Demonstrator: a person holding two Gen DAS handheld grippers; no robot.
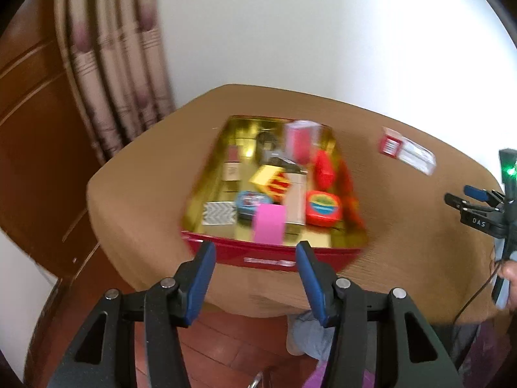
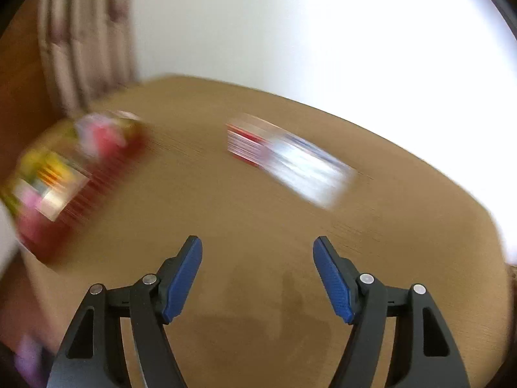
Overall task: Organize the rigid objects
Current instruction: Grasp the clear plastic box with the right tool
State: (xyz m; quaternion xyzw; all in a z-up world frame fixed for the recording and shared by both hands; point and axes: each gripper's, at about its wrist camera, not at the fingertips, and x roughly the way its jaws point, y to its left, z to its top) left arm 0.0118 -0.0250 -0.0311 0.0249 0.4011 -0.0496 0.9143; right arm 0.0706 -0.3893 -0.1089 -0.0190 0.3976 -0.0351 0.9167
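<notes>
Hovering at the near edge of the red tin (image 1: 274, 257), the left gripper (image 1: 255, 252) is standing open and empty. Small boxes are filling the tin's gold interior. The right gripper (image 2: 257, 247) is gaping empty over the table (image 2: 258, 213); a red-and-white packet (image 2: 287, 161), probably, is lying blurred beyond it.

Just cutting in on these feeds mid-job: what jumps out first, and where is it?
The red box with a gold lining, mid-table in front of the open left gripper, is crowded with small colourful things, a pink block nearest. A red and white packet lies alone on the brown table to its right, ahead of the open, empty right gripper.
</notes>
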